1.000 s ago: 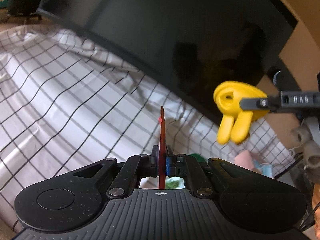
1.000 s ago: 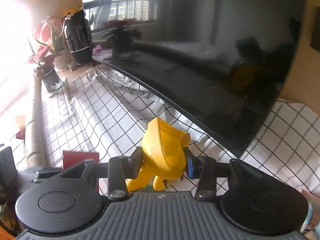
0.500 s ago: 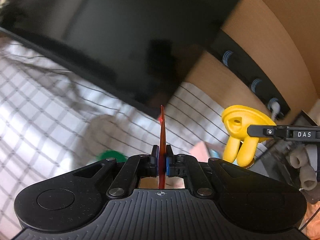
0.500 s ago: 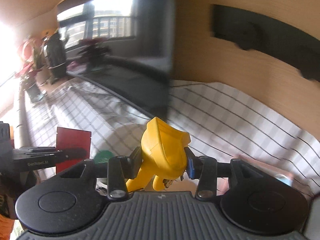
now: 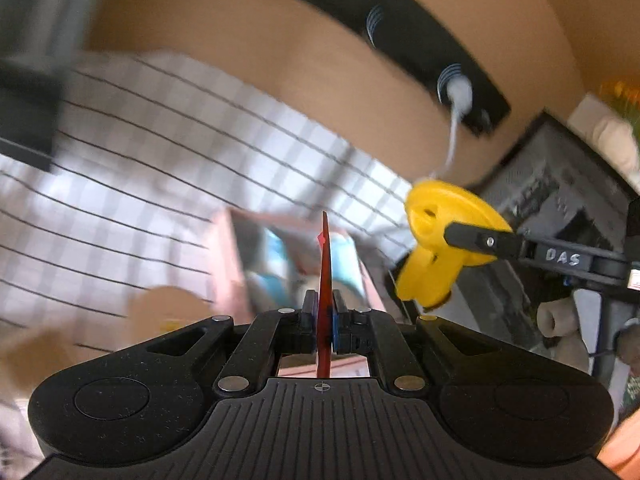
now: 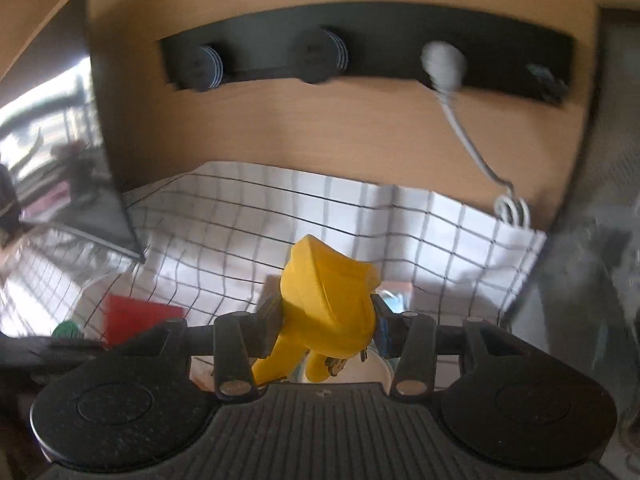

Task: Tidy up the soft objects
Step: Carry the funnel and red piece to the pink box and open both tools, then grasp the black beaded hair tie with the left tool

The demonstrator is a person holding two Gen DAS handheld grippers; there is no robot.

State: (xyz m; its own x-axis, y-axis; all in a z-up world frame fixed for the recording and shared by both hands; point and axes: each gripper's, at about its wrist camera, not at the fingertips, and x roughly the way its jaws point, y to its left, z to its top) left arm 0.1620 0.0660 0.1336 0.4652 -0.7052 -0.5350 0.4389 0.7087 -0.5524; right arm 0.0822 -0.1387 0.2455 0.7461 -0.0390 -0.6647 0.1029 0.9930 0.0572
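Low in the left wrist view, the left gripper has its jaws pinched onto a thin red flat sheet, seen edge-on and standing upright at frame centre. Right of it, the right gripper reaches in from the right edge, clamping a yellow soft rubbery toy with two stubby legs hanging down. Behind both lies a white cloth with a black grid, blurred, and on it a pink open box holding pale blue items, just behind the sheet. A black wall rail with round pegs crosses the wooden wall at upper right.

Next, in the right wrist view, the right gripper grips the yellow toy at centre, its fingers pressed against both sides. The red sheet shows face-on at lower left, above the gridded cloth. Beside it sits a small green round object, too blurred to identify. The peg rail spans the top, with a grey cord hanging from one peg.
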